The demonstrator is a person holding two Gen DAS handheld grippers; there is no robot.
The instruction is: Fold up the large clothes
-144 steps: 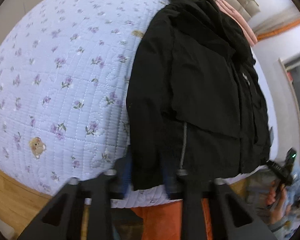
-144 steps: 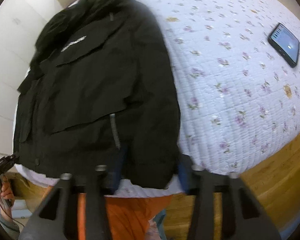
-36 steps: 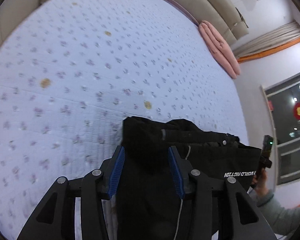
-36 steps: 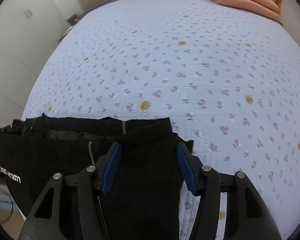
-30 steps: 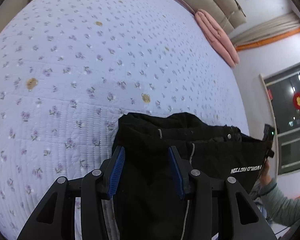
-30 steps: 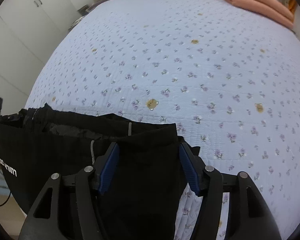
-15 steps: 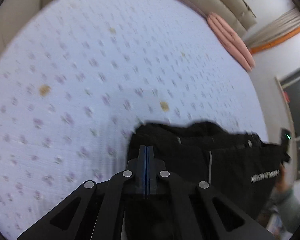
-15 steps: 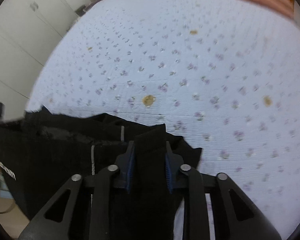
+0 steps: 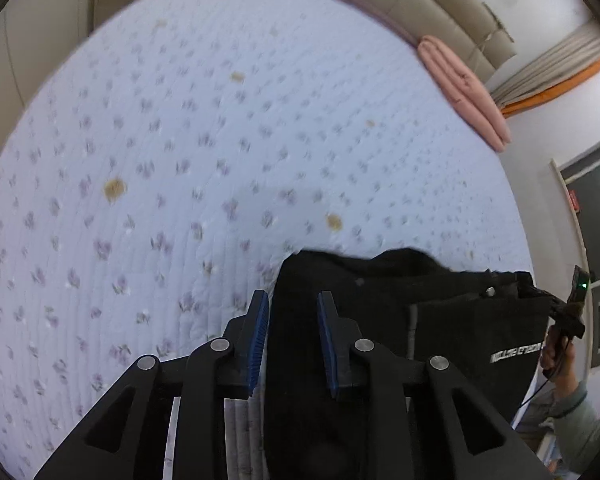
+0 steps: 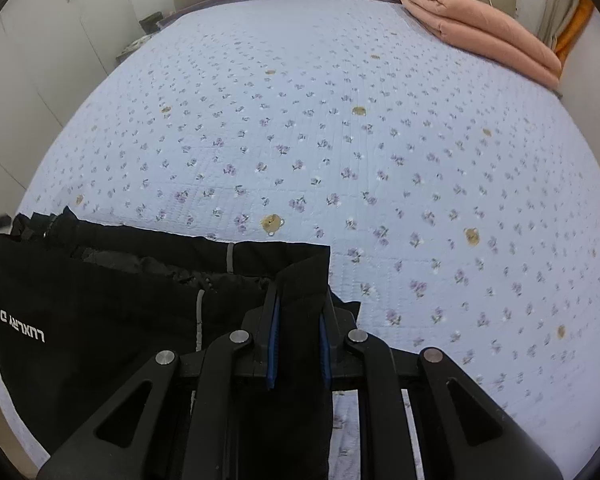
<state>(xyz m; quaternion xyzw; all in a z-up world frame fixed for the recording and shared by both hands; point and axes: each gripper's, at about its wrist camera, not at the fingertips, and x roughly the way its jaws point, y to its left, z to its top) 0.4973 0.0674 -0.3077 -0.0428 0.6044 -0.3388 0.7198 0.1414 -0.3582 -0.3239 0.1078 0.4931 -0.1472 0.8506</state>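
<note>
A black jacket (image 9: 440, 320) lies folded over at the near edge of a bed with a lilac flowered quilt (image 9: 220, 140). In the left wrist view my left gripper (image 9: 290, 300) has its blue pads partly apart over the jacket's left edge, not pinching it. In the right wrist view the jacket (image 10: 100, 312) shows white lettering at the left, and my right gripper (image 10: 298, 300) is closed on a thick fold of its right edge. The far part of the quilt (image 10: 340, 120) is bare.
A folded pink blanket (image 10: 484, 28) lies at the head of the bed, also in the left wrist view (image 9: 464, 88). White wardrobe doors (image 10: 40, 40) stand to the left. A padded headboard (image 9: 440, 4) is behind. A dark window (image 9: 592, 240) is at the right.
The left gripper was shut half a second ago and has opened partway. The right gripper stays closed on the jacket fold. Both views have tilted up a little toward the head of the bed.
</note>
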